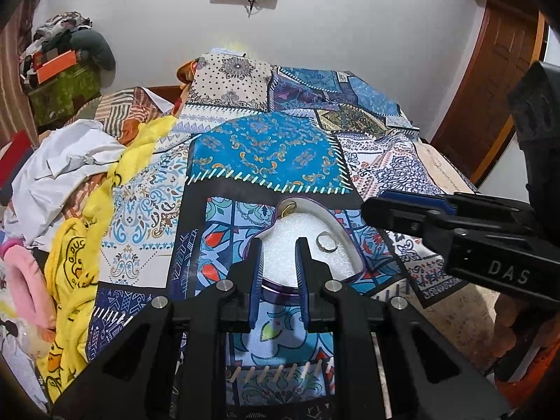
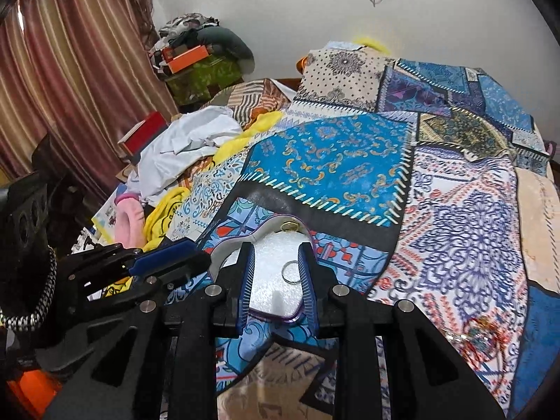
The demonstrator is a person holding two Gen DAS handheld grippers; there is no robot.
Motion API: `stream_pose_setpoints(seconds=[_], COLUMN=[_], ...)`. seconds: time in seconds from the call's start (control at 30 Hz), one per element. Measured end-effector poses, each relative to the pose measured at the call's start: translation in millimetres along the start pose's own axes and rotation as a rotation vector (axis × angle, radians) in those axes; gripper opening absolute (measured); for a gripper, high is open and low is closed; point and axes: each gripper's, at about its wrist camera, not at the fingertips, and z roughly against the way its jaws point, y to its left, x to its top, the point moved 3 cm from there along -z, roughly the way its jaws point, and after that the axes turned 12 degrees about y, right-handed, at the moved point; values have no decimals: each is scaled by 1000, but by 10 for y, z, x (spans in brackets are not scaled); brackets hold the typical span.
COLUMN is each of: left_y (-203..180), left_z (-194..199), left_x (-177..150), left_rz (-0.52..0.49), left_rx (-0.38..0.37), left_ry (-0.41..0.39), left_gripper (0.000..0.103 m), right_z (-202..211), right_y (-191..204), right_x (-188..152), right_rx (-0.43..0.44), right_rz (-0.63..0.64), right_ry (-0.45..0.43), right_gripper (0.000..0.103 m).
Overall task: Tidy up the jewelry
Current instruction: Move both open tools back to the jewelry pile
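Note:
A heart-shaped purple jewelry box (image 1: 344, 245) with white foam lining lies open on the patterned bedspread; it also shows in the right wrist view (image 2: 224, 245). A silver ring (image 1: 326, 242) lies on the foam, seen too in the right wrist view (image 2: 291, 272). A gold ring (image 1: 288, 207) rests at the box's far end, also in the right wrist view (image 2: 289, 225). My left gripper (image 1: 280, 248) is open and empty just above the box's near edge. My right gripper (image 2: 276, 255) is open and empty over the foam, its right finger close beside the silver ring.
The patchwork bedspread (image 1: 266, 154) covers the bed. Yellow cloth (image 1: 80, 262), white cloth (image 1: 66, 164) and a pink item (image 1: 24, 273) are heaped at the left. Beaded jewelry (image 2: 486, 336) lies on the spread at the right. Curtains (image 2: 70, 70) hang at the left.

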Motion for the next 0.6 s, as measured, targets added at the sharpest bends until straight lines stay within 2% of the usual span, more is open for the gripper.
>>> stream_pose_setpoints(seconds=[0.23,0.37,0.6], left_y=[-153,-282,-590], left_z=[178,264,314], left_x=[21,41,88], left_rz=[-26,-45,-89], left_rx=[10,12,-3], left_ry=[-32,-50,-63], left_gripper=[18,25,26], right_z=[265,422,720], right_y=[-110,-232,-539], right_x=[-103,-165,-320], right_rx=[-25,-44,-113], right_rz=[-23,-41,-96], right_ry=[-47,-69,-114], right_gripper=[23,23,23])
